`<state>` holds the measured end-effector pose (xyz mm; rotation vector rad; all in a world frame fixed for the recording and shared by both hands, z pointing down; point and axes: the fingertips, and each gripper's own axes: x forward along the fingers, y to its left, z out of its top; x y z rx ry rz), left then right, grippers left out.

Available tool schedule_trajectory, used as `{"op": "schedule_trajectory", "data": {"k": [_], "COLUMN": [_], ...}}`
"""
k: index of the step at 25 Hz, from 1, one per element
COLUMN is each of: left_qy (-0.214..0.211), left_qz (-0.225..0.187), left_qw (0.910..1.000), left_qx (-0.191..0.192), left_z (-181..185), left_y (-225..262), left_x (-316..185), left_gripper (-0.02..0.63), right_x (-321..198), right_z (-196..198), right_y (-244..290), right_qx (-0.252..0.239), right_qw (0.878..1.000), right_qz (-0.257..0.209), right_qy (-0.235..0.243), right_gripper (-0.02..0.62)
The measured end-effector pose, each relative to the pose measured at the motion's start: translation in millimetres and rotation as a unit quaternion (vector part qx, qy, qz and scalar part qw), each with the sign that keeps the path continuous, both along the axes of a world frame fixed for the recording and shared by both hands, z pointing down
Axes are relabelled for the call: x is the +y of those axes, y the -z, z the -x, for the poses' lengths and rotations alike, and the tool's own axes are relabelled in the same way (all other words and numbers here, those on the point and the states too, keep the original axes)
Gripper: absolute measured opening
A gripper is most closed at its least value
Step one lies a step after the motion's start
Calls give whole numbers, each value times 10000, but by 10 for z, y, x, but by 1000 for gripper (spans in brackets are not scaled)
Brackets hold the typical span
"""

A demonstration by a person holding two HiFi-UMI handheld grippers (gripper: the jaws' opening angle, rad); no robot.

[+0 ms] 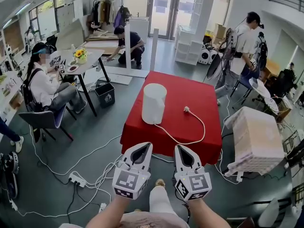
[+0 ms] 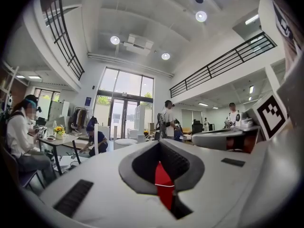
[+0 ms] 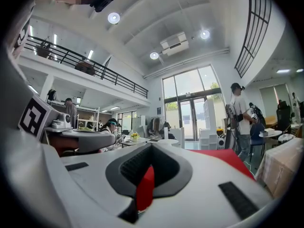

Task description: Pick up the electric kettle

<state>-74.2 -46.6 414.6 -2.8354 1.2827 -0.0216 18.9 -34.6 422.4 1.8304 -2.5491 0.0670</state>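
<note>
Nearest, short of the bench [image 1: 194,94], the person's forearms hold both grippers side by side, pointing level at its near edge. The left gripper [image 1: 142,148] has its jaws pressed together with nothing between them. Only a sliver of the bench's red cloth shows through the hollow behind the tips. The right gripper [image 1: 183,151] is likewise pressed together and empty, with the same red sliver in its own view. Both tips stop just before the bench's near edge and touch nothing. The person's knee [image 1: 159,201] shows between them.

On the floor left of the bench's near corner lies a power strip [image 1: 76,178] among loose cables. Right of the bench stands a white covered box [image 1: 259,139].

On the bench, the kettle [image 1: 154,103] stands upright left of the middle, well apart from both grippers. Its white cord [image 1: 203,129] runs from the base, loops toward the near edge and curls back to a plug [image 1: 186,109] lying just right of the kettle.

Left of the bench are a dark bin [image 1: 105,95] and a second bench [image 1: 88,63] carrying flowers, with a seated person [image 1: 47,87] at it. Beyond the bench's far edge a person crouches [image 1: 129,44] on the floor. A standing person [image 1: 242,46] is off its far right corner, near white shelving [image 1: 190,46].
</note>
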Motion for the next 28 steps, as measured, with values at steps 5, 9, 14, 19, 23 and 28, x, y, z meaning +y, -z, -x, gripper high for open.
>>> {"op": "schedule_trajectory", "data": {"k": [5, 9, 14, 19, 23, 28], "left_qy": [-25, -158, -92, 78, 23, 310], "left_qz": [31, 69, 76, 11, -24, -130], "left_qw": [10000, 9998, 9999, 9999, 9996, 9983], "left_qx": [3, 95, 122, 77, 297, 470], "left_z": [-96, -167, -260, -396, -506, -577], "left_y": [-30, -20, 36, 111, 164, 244], "left_x": [-275, -509, -842, -1127, -1298, -1537], "left_gripper": [-12, -14, -14, -12, -14, -15], "right_x": [-311, -580, -912, -1212, -1455, -1740], "right_z": [-68, -142, -248, -349, -389, -551], "right_y": [-24, 10, 49, 68, 67, 112], "right_qx": [-46, -66, -64, -149, -113, -38], "right_qw": [10000, 9999, 9999, 9996, 9986, 9974], "right_qz": [43, 6, 18, 68, 111, 133], "right_qy": [45, 93, 135, 220, 497, 712], "right_gripper": [12, 12, 12, 12, 12, 12]}}
